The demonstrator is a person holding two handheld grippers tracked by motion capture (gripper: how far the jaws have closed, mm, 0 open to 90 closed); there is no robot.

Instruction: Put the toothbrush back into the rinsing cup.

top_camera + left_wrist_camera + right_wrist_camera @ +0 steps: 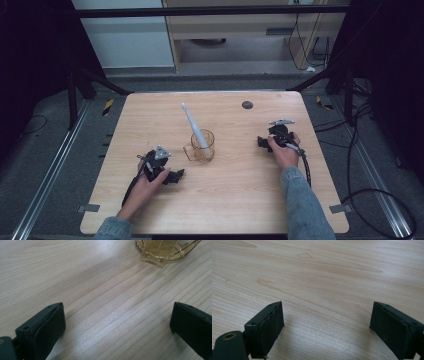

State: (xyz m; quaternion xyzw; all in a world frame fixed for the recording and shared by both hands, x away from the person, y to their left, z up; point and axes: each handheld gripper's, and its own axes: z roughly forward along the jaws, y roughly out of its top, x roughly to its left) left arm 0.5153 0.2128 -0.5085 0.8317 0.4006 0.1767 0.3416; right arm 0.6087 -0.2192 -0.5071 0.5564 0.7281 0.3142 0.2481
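Note:
An amber glass mug [201, 146] stands near the middle of the wooden table [235, 195], and a white toothbrush [194, 125] leans in it with its head up and to the back left. My left gripper [176, 175] rests on the table just left of the mug, open, with bare wood between its jaws; the left gripper view catches the mug's base and handle [163, 251] at the top edge. My right gripper [263, 142] lies to the right of the mug, a hand's width away, open over bare wood [327, 290].
A small dark round disc [247, 105] sits near the table's far edge. Black cables [306, 170] trail from the right gripper across the table's right side. Metal frame rails run along both sides of the table.

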